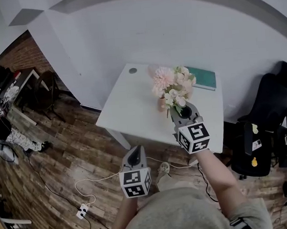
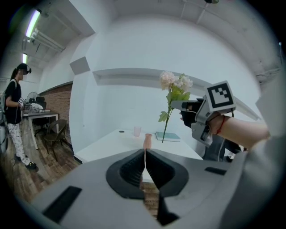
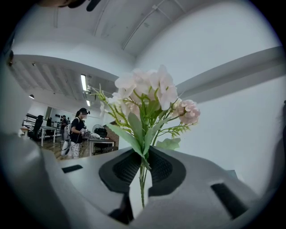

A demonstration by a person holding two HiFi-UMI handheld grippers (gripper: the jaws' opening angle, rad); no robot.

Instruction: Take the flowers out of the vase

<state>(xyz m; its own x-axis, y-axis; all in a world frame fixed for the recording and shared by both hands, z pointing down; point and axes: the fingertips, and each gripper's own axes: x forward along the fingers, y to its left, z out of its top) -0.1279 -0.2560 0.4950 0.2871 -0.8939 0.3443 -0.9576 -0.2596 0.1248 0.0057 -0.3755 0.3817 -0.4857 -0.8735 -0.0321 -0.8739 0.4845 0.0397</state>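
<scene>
Open office workroom; desks (image 2: 44,112); black office chair (image 1: 270,107); ceiling strip lights (image 2: 32,23)

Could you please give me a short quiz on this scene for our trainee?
1. True or false: the flowers stand in the vase.
2. The left claw is: A open, B shut, C shut on the vase.
3. Fill in: the right claw grips the flowers by their ___.
Key: 1 false; 2 B; 3 stems.
</scene>
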